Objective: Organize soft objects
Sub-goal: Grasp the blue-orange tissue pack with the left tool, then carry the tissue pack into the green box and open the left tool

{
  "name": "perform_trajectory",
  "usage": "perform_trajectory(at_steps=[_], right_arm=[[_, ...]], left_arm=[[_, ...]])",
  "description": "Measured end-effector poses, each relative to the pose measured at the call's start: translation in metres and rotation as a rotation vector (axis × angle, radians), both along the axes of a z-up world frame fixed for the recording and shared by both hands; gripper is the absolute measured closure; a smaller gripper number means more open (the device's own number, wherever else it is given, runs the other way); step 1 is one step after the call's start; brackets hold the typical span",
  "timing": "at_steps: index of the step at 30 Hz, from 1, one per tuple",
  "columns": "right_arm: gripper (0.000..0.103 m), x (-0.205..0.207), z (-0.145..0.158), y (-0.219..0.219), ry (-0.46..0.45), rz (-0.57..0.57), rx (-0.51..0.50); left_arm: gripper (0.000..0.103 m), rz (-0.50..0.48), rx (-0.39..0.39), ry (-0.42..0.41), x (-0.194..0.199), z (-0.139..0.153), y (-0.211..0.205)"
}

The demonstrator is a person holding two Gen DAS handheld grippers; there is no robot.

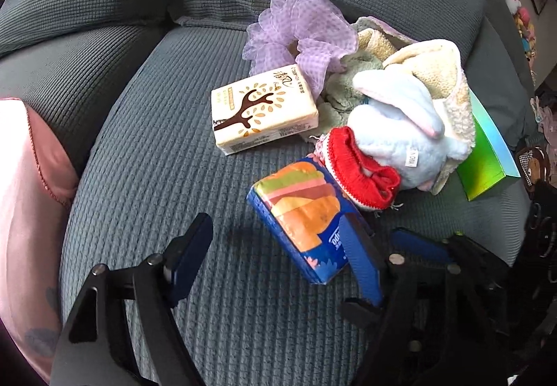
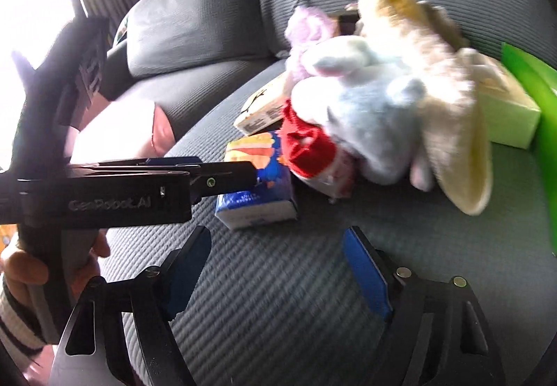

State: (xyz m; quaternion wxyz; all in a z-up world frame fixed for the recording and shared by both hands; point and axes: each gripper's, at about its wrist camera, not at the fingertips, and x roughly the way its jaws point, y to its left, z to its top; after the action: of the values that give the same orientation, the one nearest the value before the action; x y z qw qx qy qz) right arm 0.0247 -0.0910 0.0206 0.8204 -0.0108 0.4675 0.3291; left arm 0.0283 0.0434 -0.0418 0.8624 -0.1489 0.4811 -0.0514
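Left gripper (image 1: pixel 278 253) jaws apart, astride blue tissue pack (image 1: pixel 306 222) on grey sofa seat (image 1: pixel 156 159), pads not pressing. Right wrist view: right gripper (image 2: pixel 278 278) spread wide, empty, pack (image 2: pixel 257 191) just ahead, plush bunny (image 2: pixel 376 121) behind.

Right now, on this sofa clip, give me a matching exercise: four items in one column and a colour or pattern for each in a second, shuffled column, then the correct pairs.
Things:
1. tissue pack nearest the tools
2. tissue pack further back
3. mesh bath puff
4. knitted cuff by the plush toy

Descriptions:
A. red
B. cream with a brown tree
C. blue with orange and pink shapes
D. lilac

Pairs: 1-C, 2-B, 3-D, 4-A
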Motion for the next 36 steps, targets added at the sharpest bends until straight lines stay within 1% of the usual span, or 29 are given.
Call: perform_trajectory(at_steps=[3,5,7,8,10,11,16,19,24,29,36], right_arm=[[0.027,0.005,-0.006,0.009,-0.003,0.03,0.017],[0.031,0.008,-0.008,0.016,-0.016,0.047,0.017],[0.033,0.012,-0.01,0.022,-0.009,0.071,0.027],[0.039,0.014,-0.011,0.025,-0.007,0.081,0.029],[0.047,0.012,-0.012,0.029,-0.007,0.102,0.015],[0.047,0.012,-0.012,0.03,-0.006,0.103,0.015],[0.049,0.011,-0.012,0.028,-0.004,0.096,0.033],[0.049,0.005,-0.011,0.027,-0.015,0.1,0.032],[0.049,-0.011,0.004,0.018,-0.03,0.1,0.058],[0.049,-0.028,0.028,0.007,-0.098,0.085,0.074],[0.049,-0.033,0.061,-0.017,-0.168,0.019,0.109]], left_arm=[[0.029,-0.009,-0.021,0.003,0.004,-0.002,0.001],[0.029,-0.02,-0.033,0.005,0.006,-0.002,0.002],[0.03,-0.031,-0.041,0.006,0.011,-0.004,0.0],[0.034,-0.037,-0.046,0.008,0.012,-0.005,-0.001],[0.039,-0.045,-0.048,0.006,0.014,-0.006,-0.004],[0.044,-0.053,-0.058,0.002,0.014,-0.006,-0.005],[0.044,-0.06,-0.044,-0.013,0.011,-0.003,-0.013],[0.044,-0.073,-0.01,-0.023,0.002,0.003,-0.02],[0.044,-0.091,0.045,-0.048,-0.014,0.021,-0.029],[0.044,-0.112,0.086,-0.101,-0.026,0.051,-0.044],[0.044,-0.159,0.12,-0.181,-0.035,0.092,-0.08]])
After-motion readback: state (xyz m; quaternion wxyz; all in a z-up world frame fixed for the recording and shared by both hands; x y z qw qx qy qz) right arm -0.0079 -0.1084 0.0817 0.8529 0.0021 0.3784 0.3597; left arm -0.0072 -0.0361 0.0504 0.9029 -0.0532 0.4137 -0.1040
